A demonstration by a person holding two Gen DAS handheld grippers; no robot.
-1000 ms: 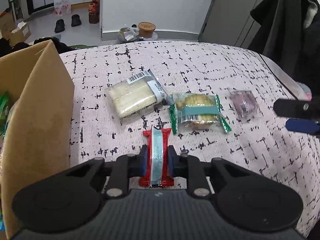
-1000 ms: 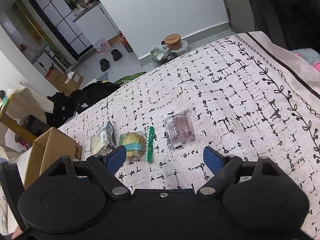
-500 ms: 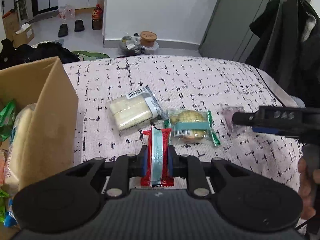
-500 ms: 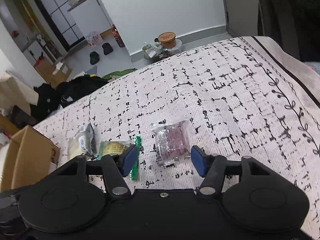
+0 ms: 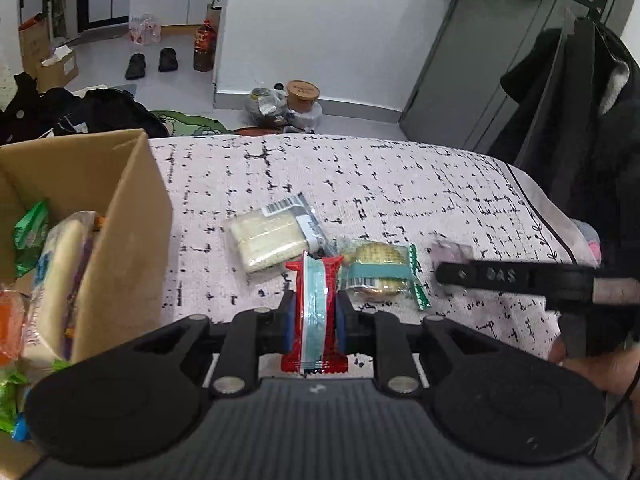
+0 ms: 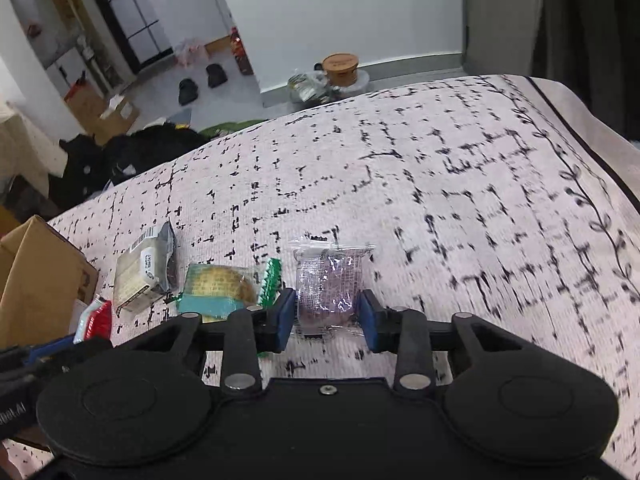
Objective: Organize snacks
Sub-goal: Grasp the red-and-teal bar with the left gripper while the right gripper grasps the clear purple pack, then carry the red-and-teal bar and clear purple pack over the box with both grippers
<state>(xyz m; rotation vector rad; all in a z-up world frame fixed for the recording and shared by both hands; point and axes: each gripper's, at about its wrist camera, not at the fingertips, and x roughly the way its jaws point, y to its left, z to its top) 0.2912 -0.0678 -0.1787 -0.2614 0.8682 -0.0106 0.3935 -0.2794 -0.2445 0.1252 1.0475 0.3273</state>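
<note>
Bedspread (image 5: 360, 176); cardboard box (image 5: 132, 216) holds snack packets (image 5: 60, 272)

2 wrist views look steeply down, close; both share the bedspread (image 5: 400, 184).

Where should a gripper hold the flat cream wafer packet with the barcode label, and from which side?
Grip the flat cream wafer packet across its two long edges at the middle, coming from above. It lies flat on the patterned cloth, so only its edges give purchase. The barcode end nearly meets the green-trimmed biscuit packet.
</note>
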